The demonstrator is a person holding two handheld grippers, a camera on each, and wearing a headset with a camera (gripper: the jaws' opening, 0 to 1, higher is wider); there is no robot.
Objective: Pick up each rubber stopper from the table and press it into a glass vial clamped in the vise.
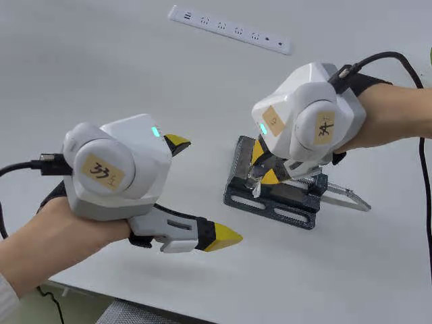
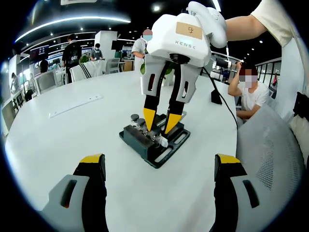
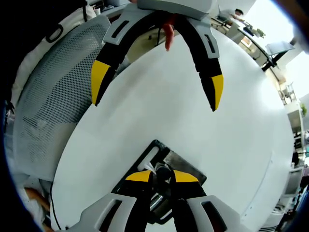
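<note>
Left tool [image 1: 201, 189] spread wide over table [image 1: 121, 61], right tool [image 1: 265, 166] pinching stopper [image 3: 162, 170] at vise [image 1: 273, 206]

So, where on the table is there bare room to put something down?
Bare table lies between the power strip and the vise, and all across the far left. It is crowded at the vise, where the right gripper pinches a stopper, and beside it, where the open left gripper hovers.
</note>
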